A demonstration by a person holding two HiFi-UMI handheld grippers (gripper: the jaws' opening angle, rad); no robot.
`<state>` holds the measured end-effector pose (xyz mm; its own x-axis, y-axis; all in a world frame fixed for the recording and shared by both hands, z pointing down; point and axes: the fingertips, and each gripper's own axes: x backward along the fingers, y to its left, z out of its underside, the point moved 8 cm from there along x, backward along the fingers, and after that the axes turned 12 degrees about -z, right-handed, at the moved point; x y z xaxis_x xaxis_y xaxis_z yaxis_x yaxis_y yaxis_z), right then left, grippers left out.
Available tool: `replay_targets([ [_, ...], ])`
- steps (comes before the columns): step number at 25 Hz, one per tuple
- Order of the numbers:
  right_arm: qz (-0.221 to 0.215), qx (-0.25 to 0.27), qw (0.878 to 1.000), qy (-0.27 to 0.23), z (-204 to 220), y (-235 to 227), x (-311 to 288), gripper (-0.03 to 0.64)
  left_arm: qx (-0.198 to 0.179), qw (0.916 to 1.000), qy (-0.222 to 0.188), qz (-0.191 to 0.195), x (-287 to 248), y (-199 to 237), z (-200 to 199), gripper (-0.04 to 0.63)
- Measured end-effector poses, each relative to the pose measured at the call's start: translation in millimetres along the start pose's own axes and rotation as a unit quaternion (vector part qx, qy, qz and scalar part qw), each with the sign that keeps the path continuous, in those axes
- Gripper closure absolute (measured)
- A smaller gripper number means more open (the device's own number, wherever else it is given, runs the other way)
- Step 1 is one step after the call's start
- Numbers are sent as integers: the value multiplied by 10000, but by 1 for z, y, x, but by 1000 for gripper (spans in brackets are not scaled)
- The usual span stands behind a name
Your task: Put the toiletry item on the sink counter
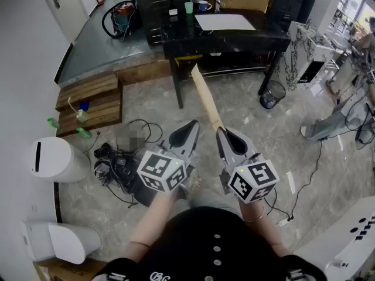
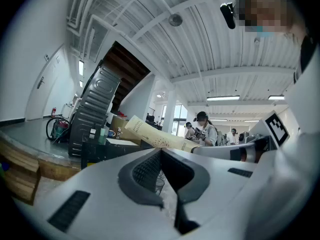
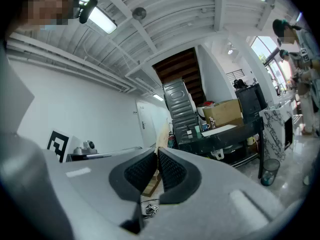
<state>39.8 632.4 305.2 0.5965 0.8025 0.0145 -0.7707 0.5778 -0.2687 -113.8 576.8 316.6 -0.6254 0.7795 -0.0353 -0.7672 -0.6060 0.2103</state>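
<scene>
A long, flat beige carton (image 1: 207,97), the toiletry item, sticks out forward from my right gripper (image 1: 221,132), which is shut on its near end. In the right gripper view the carton (image 3: 162,132) shows edge-on, pinched between the dark pads. My left gripper (image 1: 192,125) is beside it on the left, shut with nothing in it. In the left gripper view its jaws (image 2: 161,150) meet tip to tip, and the carton (image 2: 155,135) crosses behind them. Both grippers hang at waist height above a marble floor. No sink shows in any view.
A black table (image 1: 275,37) with a white sheet and cups stands ahead, with a mesh waste basket (image 1: 272,93) by its leg. Wooden steps (image 1: 88,101), floor cables (image 1: 117,163) and white bins (image 1: 55,160) lie left. A person (image 1: 351,69) stands right. A white surface (image 1: 351,239) is at lower right.
</scene>
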Motion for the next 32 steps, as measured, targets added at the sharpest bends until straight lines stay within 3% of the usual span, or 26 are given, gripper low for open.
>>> replay_targets([
  [3,34,-12,10000,44,4,0,-1,611,-123,9999,48,-19,-3,-2,-2,583],
  [21,-36,-13,10000,-29,5,-6,-7,609,-44,9999,23,-139,-9,4,1,583],
  [32,8,-105,9999,32,6,-46,-41,609,80,9997,237,28,-51,29,8,583],
])
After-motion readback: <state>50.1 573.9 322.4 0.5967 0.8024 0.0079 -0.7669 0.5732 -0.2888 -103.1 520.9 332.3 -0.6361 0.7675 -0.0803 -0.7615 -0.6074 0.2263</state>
